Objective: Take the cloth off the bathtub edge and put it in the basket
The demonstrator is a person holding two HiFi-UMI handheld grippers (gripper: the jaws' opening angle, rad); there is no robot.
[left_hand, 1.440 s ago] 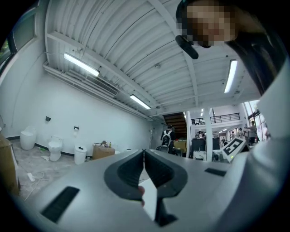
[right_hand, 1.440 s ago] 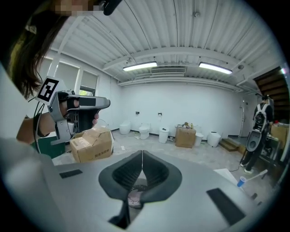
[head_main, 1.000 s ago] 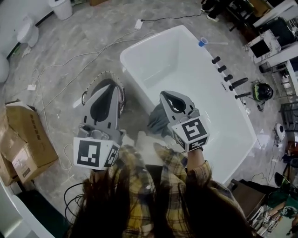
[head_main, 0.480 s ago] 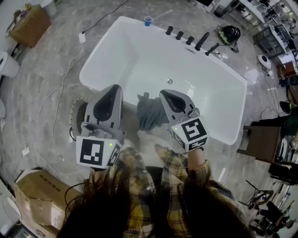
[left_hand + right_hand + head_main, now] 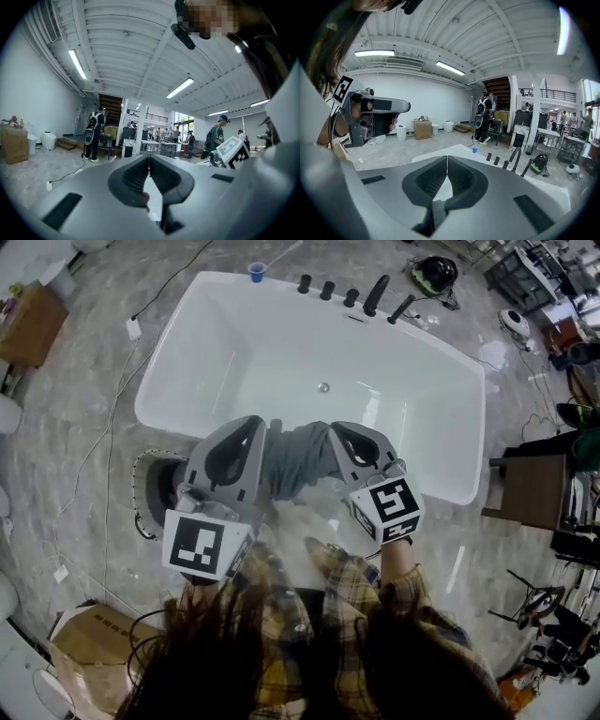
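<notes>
Right hand-held gripper (image 5: 337, 430) grips bunched, creased grey cloth (image 5: 298, 457).

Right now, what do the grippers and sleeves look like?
The left gripper and right gripper match: grey moulded shells that taper to two jaws with dark ribbed pads. Each carries a white cube with black square markers at the hand end. No cables show on either. The sleeves are yellow plaid flannel.
</notes>
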